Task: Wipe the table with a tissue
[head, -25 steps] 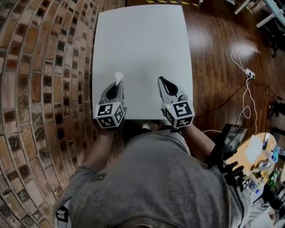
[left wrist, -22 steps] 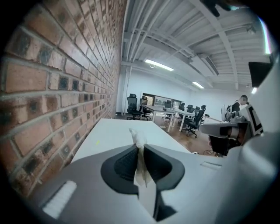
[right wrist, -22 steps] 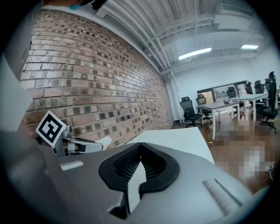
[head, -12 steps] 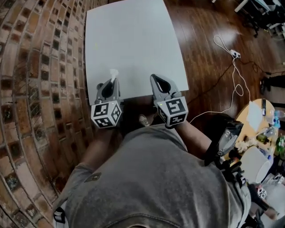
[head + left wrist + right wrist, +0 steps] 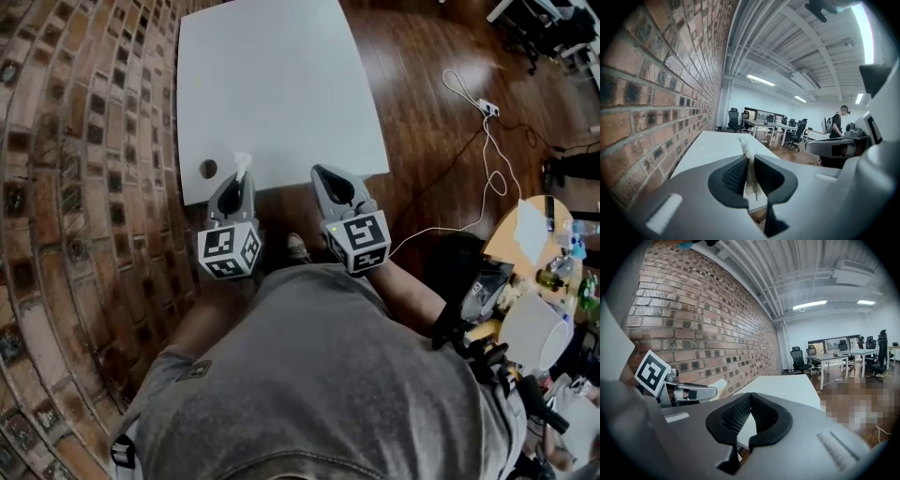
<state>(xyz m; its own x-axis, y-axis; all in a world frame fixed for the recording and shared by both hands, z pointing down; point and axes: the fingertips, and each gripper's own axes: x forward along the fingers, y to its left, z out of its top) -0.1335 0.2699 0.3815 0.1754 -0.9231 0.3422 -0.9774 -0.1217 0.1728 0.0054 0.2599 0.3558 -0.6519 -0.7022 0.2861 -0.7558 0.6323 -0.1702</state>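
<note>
At table edge | left tongs pinch tissue | brick wall alongside

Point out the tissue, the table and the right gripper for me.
tissue (image 5: 749,169), left gripper view, middle of the pinched white strip.
table (image 5: 272,94), head view, bare part of the white top.
right gripper (image 5: 750,398), right gripper view, where its closed fingertips meet.

A red-brown brick wall runs along the left edge of the white rectangular table. The dark glossy wood-plank floor bears a white cable with power strip. The exposed white beam ceiling carries linear strip lights. Black swivel chairs stand at long white desks beyond.
</note>
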